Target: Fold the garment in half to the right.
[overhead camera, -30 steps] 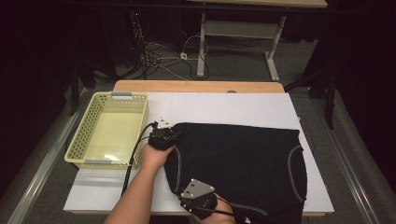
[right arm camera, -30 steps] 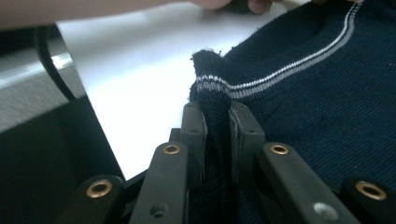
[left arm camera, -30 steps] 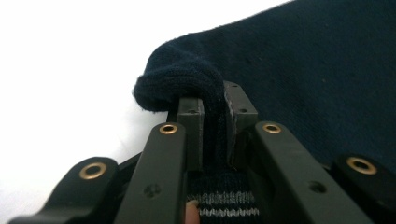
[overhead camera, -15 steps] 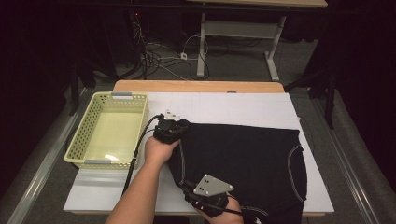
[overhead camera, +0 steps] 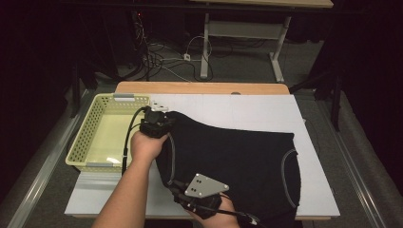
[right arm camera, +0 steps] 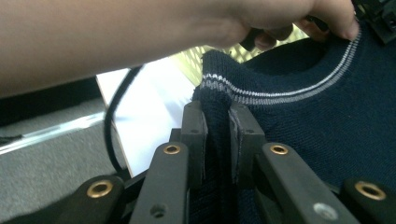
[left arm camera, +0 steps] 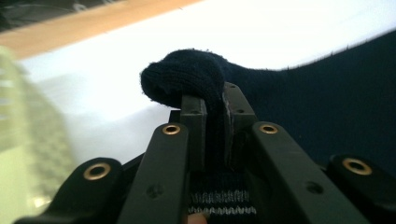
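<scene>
A dark navy knitted garment (overhead camera: 237, 161) with grey-white striped trim lies spread on the white table top (overhead camera: 247, 111). My left gripper (overhead camera: 159, 124) holds its far left corner, lifted off the table beside the basket. In the left gripper view the jaws are shut on a bunched fold of the navy garment (left arm camera: 196, 79). My right gripper (overhead camera: 183, 190) is at the garment's near left edge. The right gripper view has its jaws pinching the striped hem of the garment (right arm camera: 233, 88), with the person's left forearm (right arm camera: 116, 32) crossing above.
A pale yellow plastic basket (overhead camera: 88, 137) stands at the table's left edge, close to the left gripper. A wooden strip (overhead camera: 199, 88) runs along the table's far side. Cables and a desk frame lie on the floor behind. White surface shows at the right and far side.
Both grippers have risen with the garment's left edge. The left hand moved toward the far side, lifting the corner up next to the basket; the cloth's left side is now pulled up.
</scene>
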A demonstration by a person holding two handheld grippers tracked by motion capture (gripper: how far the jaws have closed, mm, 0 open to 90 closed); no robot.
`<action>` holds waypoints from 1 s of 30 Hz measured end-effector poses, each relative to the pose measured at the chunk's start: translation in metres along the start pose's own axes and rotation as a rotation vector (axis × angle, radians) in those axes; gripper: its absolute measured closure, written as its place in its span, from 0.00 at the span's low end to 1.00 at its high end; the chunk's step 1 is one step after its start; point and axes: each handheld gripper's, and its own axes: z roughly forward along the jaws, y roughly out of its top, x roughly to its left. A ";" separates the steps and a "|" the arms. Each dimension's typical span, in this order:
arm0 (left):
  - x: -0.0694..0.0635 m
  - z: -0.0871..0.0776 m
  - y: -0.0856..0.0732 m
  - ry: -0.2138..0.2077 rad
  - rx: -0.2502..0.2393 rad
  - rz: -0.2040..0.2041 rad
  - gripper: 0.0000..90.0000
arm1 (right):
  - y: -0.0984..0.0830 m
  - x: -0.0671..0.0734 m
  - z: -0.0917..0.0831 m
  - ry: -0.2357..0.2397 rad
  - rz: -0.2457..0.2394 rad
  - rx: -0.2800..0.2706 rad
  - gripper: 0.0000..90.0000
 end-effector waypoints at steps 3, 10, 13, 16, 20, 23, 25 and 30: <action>0.006 -0.011 0.002 0.020 -0.006 -0.014 0.89 | 0.011 0.007 0.003 0.018 -0.016 -0.031 0.88; 0.001 -0.008 0.002 0.006 0.002 -0.022 0.89 | 0.007 0.007 -0.004 0.005 -0.023 -0.034 0.88; -0.012 -0.001 0.005 -0.023 -0.008 -0.016 0.89 | -0.005 -0.002 -0.018 -0.023 -0.007 -0.029 0.88; -0.021 0.007 0.007 -0.038 -0.005 -0.006 0.89 | -0.013 -0.009 -0.028 -0.042 0.012 -0.027 0.88; -0.035 0.018 0.009 -0.057 -0.004 0.004 0.89 | -0.026 -0.017 -0.043 -0.074 0.031 -0.022 0.88; -0.046 0.025 0.012 -0.076 -0.005 0.023 0.89 | -0.035 -0.022 -0.054 -0.099 0.045 -0.014 0.88; -0.050 0.028 0.014 -0.082 -0.007 0.028 0.89 | -0.039 -0.024 -0.058 -0.105 0.045 -0.014 0.88; -0.071 0.042 0.023 -0.122 -0.014 0.066 0.89 | -0.057 -0.032 -0.073 -0.144 0.083 -0.001 0.87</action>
